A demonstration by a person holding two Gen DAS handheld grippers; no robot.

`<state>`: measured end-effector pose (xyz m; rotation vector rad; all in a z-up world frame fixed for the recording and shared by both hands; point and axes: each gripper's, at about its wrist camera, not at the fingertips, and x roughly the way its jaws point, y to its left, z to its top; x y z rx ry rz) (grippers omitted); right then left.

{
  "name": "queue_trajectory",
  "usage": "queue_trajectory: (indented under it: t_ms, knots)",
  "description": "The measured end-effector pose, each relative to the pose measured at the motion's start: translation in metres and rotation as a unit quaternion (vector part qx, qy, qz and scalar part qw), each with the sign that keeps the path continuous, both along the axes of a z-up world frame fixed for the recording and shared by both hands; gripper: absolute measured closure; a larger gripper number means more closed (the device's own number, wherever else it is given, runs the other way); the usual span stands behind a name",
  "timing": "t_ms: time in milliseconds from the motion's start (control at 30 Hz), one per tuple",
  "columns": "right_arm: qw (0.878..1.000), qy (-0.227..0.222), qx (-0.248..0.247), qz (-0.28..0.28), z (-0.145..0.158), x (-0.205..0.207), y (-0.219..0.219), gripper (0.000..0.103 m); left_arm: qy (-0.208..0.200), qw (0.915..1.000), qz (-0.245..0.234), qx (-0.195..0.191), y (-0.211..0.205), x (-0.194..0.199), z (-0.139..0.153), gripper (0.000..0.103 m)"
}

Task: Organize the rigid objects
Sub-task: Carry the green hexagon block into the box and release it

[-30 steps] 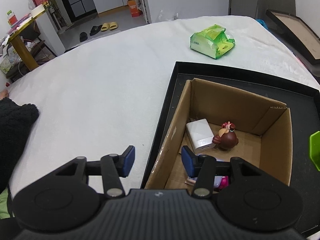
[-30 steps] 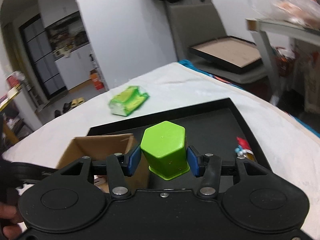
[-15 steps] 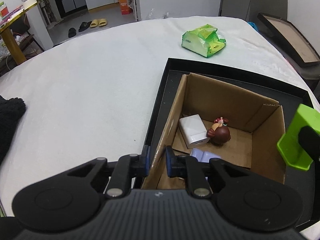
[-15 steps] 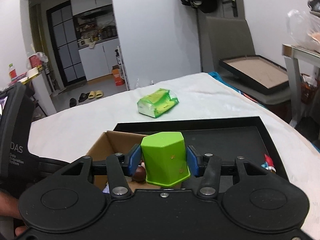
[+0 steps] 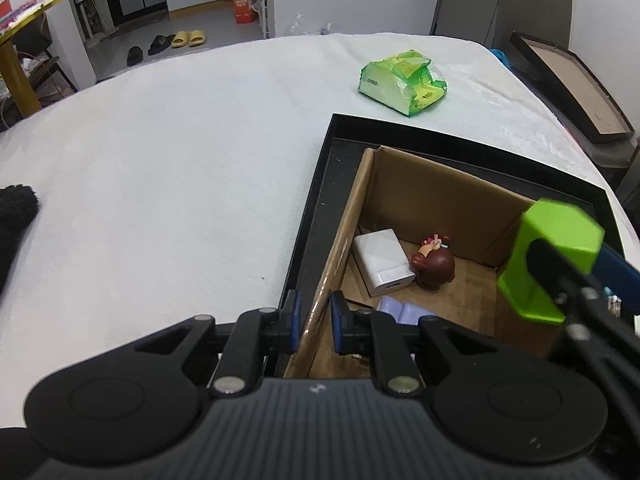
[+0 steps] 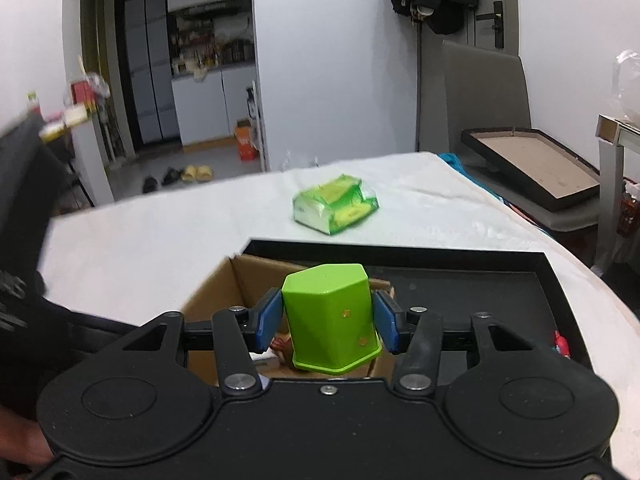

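Observation:
An open cardboard box (image 5: pixel 436 196) stands in a black tray (image 5: pixel 400 130) on the white cloth. Inside lie a white block (image 5: pixel 382 262), a brown figurine (image 5: pixel 436 266) and a pale purple item (image 5: pixel 402 312). My left gripper (image 5: pixel 314 322) is shut on the box's left wall. My right gripper (image 6: pixel 327 322) is shut on a green hexagonal cup (image 6: pixel 332 320), held upside down above the box's right wall; the cup also shows in the left wrist view (image 5: pixel 548 264). The box shows below it (image 6: pixel 240 284).
A green packet (image 5: pixel 404 82) lies on the cloth beyond the tray. A small red toy (image 6: pixel 560 344) sits in the tray's right part. A black fuzzy item (image 5: pixel 16 216) is at the left edge. A framed board (image 6: pixel 532 164) leans to the right.
My left gripper closed on the box's left wall. My right gripper carried the green cup left, over the box's right side.

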<state>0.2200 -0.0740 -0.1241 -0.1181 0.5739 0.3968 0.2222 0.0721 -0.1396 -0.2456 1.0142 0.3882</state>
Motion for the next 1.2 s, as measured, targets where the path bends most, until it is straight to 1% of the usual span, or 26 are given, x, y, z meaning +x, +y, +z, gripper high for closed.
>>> queue_trajectory:
  t_ms: [33, 100, 267, 333, 433, 500, 633, 667, 733, 800, 900, 1000, 1067, 1133, 1200]
  knots:
    - [1.000, -0.002, -0.009, -0.002, -0.001, -0.001, 0.002, 0.045, 0.001, 1.0000, -0.001, -0.001, 0.000, 0.001, -0.001, 0.089]
    - [1.000, -0.005, -0.018, -0.004, -0.002, -0.003, 0.004, 0.045, 0.003, 1.0000, -0.003, 0.001, 0.000, 0.002, -0.001, 0.089]
    - [1.000, -0.001, -0.021, -0.015, -0.003, -0.006, -0.001, 0.045, 0.006, 1.0000, -0.003, -0.007, 0.002, 0.004, -0.001, 0.088]
    - [0.999, 0.004, -0.023, -0.023, -0.004, -0.007, -0.005, 0.045, 0.010, 0.9999, -0.004, -0.011, 0.002, 0.004, -0.001, 0.088]
    - [0.999, 0.020, -0.020, -0.035, -0.004, -0.007, -0.015, 0.044, 0.020, 0.9998, -0.007, -0.003, 0.001, 0.006, -0.001, 0.088]
    - [0.998, 0.032, -0.019, -0.043, -0.002, -0.006, -0.023, 0.041, 0.024, 0.9996, -0.012, 0.001, -0.001, 0.005, -0.001, 0.087]
    - [0.997, 0.047, -0.015, -0.051, 0.007, -0.002, -0.037, 0.040, 0.031, 0.9995, -0.003, -0.003, -0.002, 0.004, -0.002, 0.085]
    - [0.997, 0.049, -0.016, -0.051, 0.007, -0.001, -0.040, 0.037, 0.032, 0.9995, -0.003, -0.002, -0.002, 0.004, -0.001, 0.084]
    - [0.997, 0.047, -0.024, -0.048, 0.009, 0.000, -0.046, 0.032, 0.033, 0.9994, -0.004, 0.004, -0.004, 0.005, 0.001, 0.084]
    - [0.997, 0.042, -0.037, -0.046, 0.010, -0.001, -0.051, 0.032, 0.036, 0.9993, -0.004, 0.010, -0.005, 0.005, 0.003, 0.083]
    - [0.997, 0.041, -0.040, -0.045, 0.013, 0.000, -0.061, 0.032, 0.042, 0.9990, 0.003, 0.012, -0.005, 0.005, 0.005, 0.079]
    - [0.997, 0.051, -0.035, -0.044, 0.014, 0.007, -0.071, 0.031, 0.043, 0.9990, 0.003, 0.016, -0.007, 0.005, 0.006, 0.074]
    - [0.997, 0.057, -0.040, -0.043, 0.013, 0.013, -0.077, 0.031, 0.046, 0.9988, 0.002, 0.019, -0.009, 0.006, 0.007, 0.067]
    - [0.996, 0.050, -0.051, -0.046, 0.012, 0.017, -0.083, 0.031, 0.044, 0.9988, 0.003, 0.021, -0.011, 0.006, 0.008, 0.064]
    - [0.996, 0.042, -0.058, -0.062, 0.006, 0.022, -0.091, 0.031, 0.045, 0.9986, 0.006, 0.025, -0.014, 0.006, 0.008, 0.062]
